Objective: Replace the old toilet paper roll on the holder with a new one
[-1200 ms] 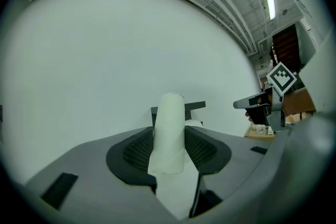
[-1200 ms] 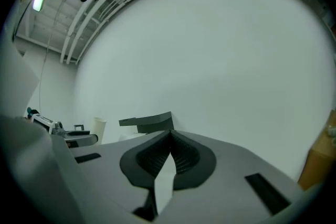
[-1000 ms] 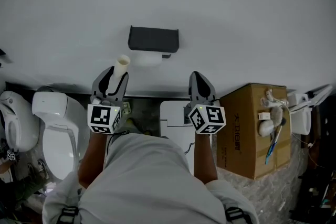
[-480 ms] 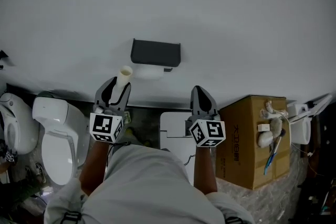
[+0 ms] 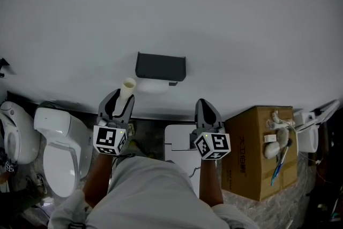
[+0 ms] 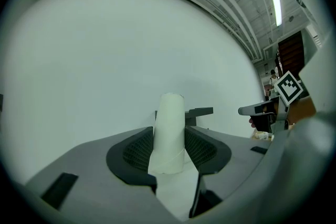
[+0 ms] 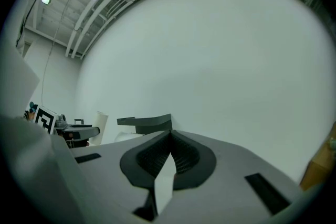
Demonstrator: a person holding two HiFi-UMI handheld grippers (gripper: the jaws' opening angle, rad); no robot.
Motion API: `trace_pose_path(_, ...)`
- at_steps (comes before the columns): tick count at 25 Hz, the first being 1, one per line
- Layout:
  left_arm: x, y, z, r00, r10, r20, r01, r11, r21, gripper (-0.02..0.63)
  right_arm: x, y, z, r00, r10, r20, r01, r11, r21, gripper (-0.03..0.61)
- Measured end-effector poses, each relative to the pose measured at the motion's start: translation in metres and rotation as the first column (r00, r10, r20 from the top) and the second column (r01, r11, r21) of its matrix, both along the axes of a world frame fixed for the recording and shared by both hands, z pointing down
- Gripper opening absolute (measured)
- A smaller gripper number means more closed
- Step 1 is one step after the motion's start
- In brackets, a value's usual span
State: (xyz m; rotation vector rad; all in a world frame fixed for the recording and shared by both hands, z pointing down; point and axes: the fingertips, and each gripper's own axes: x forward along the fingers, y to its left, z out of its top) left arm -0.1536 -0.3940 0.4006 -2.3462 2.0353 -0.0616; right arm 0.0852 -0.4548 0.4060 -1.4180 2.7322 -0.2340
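My left gripper [image 5: 121, 101] is shut on an empty cream cardboard toilet roll tube [image 5: 126, 90], which sticks out past the jaws towards the white wall; in the left gripper view the tube [image 6: 168, 134] stands between the ribbed pads [image 6: 137, 148]. The dark grey wall holder [image 5: 161, 66] hangs just right of the tube, with a white roll [image 5: 153, 86] under its lid. My right gripper [image 5: 207, 110] hovers below and right of the holder, jaws shut on nothing. In the right gripper view the holder [image 7: 146, 123] lies ahead to the left, and the gripper [image 7: 169, 140] points at bare wall.
A white toilet [image 5: 58, 145] stands at the lower left. A cardboard box [image 5: 260, 153] with small items on top sits at the right, a white appliance [image 5: 182, 142] between my arms. A white fixture [image 5: 308, 128] is at the far right.
Both grippers and the holder sit a little lower in the head view than before, mostly from the head tilting. The tube stays gripped on the left. The right jaws stay shut.
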Motion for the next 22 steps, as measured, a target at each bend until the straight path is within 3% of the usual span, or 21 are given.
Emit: trace_pose_path(22, -0.018, -0.016, 0.006, 0.999, -0.023, -0.022, 0.023, 1.0, -0.005, 0.206, -0.015, -0.018, 0.009, 1.0, -0.008, 0.002, 0.009, 0.999, -0.034, 0.003)
